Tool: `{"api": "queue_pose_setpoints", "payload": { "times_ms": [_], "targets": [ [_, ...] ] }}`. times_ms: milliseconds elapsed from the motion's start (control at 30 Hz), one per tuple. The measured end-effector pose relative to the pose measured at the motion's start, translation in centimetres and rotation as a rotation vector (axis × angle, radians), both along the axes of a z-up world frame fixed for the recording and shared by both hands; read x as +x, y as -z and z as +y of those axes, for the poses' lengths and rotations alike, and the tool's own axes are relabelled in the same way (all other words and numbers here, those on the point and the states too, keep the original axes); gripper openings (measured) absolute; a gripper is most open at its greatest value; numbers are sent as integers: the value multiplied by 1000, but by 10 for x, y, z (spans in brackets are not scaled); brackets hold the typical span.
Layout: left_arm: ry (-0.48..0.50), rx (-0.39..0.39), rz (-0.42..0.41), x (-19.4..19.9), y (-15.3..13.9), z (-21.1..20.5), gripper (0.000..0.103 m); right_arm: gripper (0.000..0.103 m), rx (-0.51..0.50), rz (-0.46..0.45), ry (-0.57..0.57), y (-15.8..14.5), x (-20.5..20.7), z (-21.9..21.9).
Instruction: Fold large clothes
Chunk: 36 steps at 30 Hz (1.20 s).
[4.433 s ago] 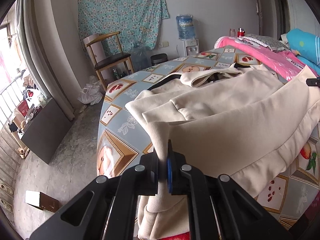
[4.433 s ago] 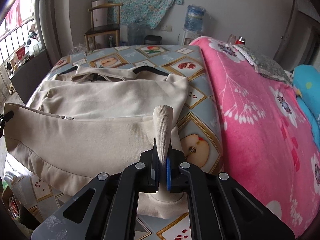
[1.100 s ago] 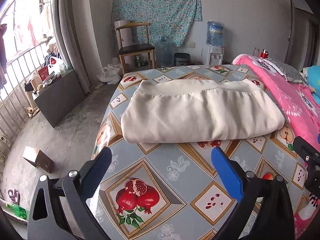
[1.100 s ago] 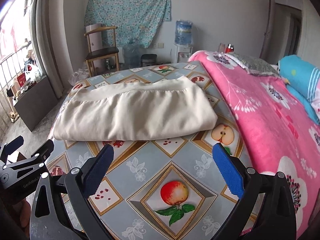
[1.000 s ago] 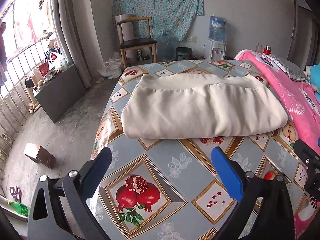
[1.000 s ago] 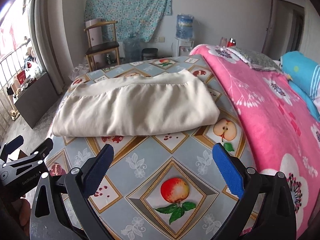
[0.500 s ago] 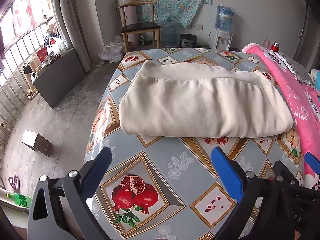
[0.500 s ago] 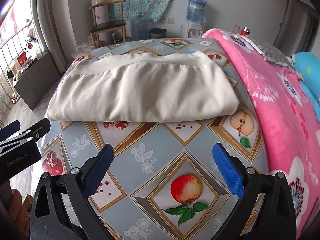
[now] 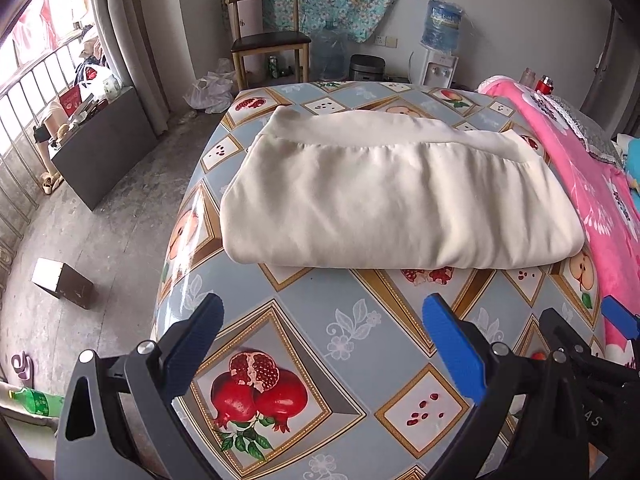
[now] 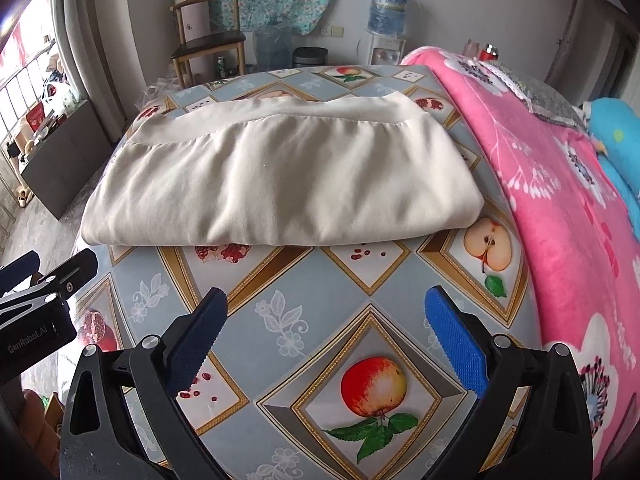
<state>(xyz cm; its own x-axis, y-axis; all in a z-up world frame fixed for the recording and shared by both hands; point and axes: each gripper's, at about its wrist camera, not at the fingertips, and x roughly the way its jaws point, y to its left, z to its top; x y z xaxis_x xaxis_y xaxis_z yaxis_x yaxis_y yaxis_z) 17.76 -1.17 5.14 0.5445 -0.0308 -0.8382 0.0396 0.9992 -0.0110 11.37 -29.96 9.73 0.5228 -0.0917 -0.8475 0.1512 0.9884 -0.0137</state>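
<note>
Over table (image 9: 344, 332) | L hand-held gripper (image 9: 320, 338) & R hand-held gripper (image 10: 325, 326) wide apart, empty | garment (image 10: 280, 176) prob. folded

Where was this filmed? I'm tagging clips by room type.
Probably a bedroom in a home: a pink blanket spread on bedding, a folded cream garment on the patterned cloth, and a water dispenser beside a wooden chair.

- cream soft-fabric garment (image 9: 392, 200) (image 10: 280, 176), folded into a thick wide rectangle; ribbed hem band along its far edge; lying flat on the fruit-patterned surface
</note>
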Motion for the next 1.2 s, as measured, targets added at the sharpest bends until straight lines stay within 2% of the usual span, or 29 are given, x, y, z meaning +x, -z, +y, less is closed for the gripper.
{"api": "queue_pose_setpoints", "payload": {
  "times_ms": [400, 1200],
  "targets": [
    [4, -5, 24, 2, 7, 0, 98, 96, -11, 1, -9, -1, 4, 3],
    [6, -9, 22, -2, 6, -2, 98, 96, -19, -13, -4, -9, 2, 3]
  ]
}}
